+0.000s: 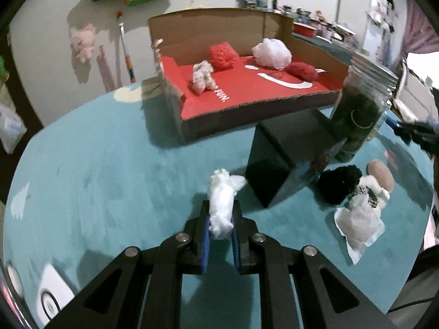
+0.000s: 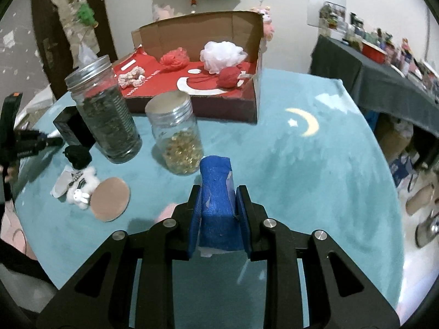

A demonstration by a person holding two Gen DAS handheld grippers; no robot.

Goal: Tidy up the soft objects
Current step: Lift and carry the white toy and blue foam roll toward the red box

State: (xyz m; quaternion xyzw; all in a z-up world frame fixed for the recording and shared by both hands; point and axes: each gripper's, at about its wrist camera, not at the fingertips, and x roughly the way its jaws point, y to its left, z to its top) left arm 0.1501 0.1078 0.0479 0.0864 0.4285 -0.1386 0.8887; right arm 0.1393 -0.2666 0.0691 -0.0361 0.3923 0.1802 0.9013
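Observation:
My left gripper (image 1: 221,213) is shut on a white cotton wad (image 1: 222,203) and holds it above the teal cloth. My right gripper (image 2: 218,192) is shut on a blue foam block (image 2: 216,192), also above the cloth. The open cardboard box (image 1: 219,109) with a red floor stands at the far side; it also shows in the right wrist view (image 2: 227,107). In it lie a white mesh puff (image 1: 271,52), a red mesh puff (image 1: 223,54), a red yarn ball (image 1: 301,70) and a pale scrunchie (image 1: 201,76).
A black box (image 1: 282,161) and a tall jar of dark contents (image 1: 359,109) stand before the cardboard box. A shorter jar of yellow beads (image 2: 175,134) stands near my right gripper. A black pompom (image 1: 338,186), a small white plush (image 2: 82,189), a paper packet (image 1: 359,224) and a tan disc (image 2: 109,198) lie nearby.

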